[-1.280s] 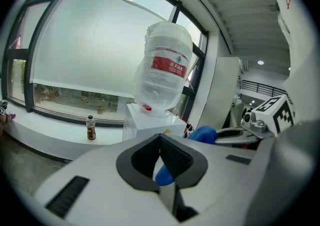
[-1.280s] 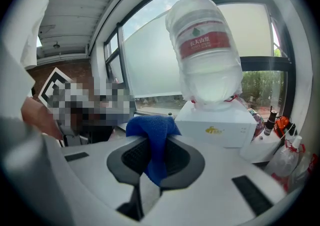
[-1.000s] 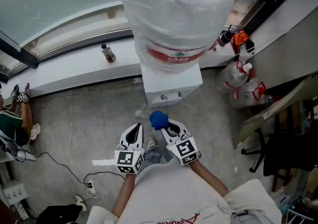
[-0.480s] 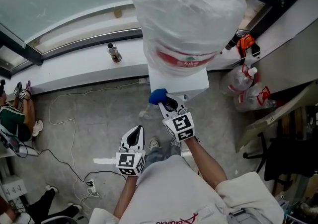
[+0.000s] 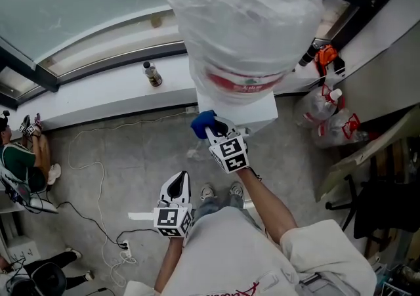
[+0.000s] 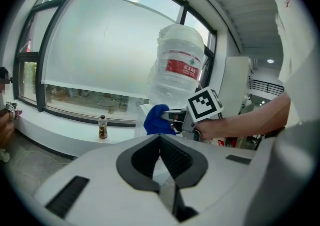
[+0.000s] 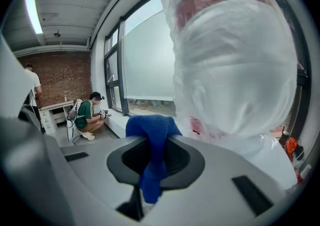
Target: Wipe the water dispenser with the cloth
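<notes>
Head view shows our right gripper (image 5: pixel 215 132), clamping the blue cloth (image 5: pixel 202 123), now raised beside the water dispenser (image 5: pixel 261 112). Our left gripper (image 5: pixel 178 186) stays low, jaws together on nothing.

cloth (image 5: pixel 202 123): blue, bunched, pinched in the right tongs (image 5: pixel 210 130).
water dispenser (image 5: pixel 254 112): white, plastic-wrapped bottle (image 5: pixel 246 19) on top, just ahead of those tongs.

Bright daylight from the window (image 6: pixel 100 44), fisheye warp and dark corners.
</notes>
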`<state>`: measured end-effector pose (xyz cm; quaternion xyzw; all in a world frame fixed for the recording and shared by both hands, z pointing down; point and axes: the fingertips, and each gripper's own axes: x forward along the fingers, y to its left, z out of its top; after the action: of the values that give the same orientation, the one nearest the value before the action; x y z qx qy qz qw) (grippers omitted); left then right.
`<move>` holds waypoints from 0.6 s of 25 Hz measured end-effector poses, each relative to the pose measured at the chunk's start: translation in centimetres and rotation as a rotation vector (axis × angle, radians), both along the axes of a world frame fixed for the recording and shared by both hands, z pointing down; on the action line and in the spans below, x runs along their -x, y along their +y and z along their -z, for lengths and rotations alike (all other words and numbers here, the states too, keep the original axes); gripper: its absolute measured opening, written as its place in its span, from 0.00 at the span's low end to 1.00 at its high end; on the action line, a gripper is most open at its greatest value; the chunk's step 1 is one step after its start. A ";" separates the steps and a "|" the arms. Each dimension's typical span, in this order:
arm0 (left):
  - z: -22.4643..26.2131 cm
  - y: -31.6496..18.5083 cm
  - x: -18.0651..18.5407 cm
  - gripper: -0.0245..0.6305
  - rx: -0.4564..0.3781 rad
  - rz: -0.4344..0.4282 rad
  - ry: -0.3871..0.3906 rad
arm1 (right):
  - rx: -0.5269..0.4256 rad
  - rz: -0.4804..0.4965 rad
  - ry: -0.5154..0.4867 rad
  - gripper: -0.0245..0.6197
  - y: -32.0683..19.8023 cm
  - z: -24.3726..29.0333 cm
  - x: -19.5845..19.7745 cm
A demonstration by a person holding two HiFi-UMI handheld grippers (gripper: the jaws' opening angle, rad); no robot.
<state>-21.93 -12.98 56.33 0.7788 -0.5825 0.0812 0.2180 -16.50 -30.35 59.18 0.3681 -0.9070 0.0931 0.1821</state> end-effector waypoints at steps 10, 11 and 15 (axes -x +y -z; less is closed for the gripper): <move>0.6 -0.9 -1.6 0.06 -0.011 -0.035 -0.003 | 0.020 -0.080 0.008 0.12 -0.8 -0.6 -4.6; 0.7 -1.1 -2.1 0.06 -0.013 -0.044 -0.003 | 0.020 -0.089 0.009 0.12 -0.8 -0.6 -5.3; 0.9 -1.7 -4.0 0.06 -0.020 -0.081 -0.004 | 0.025 -0.136 0.017 0.12 -1.1 -0.8 -8.6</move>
<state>-17.94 -14.70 55.45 0.8039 -0.5516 0.0856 0.2054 -7.93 -31.41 60.01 0.4275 -0.8770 0.1137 0.1875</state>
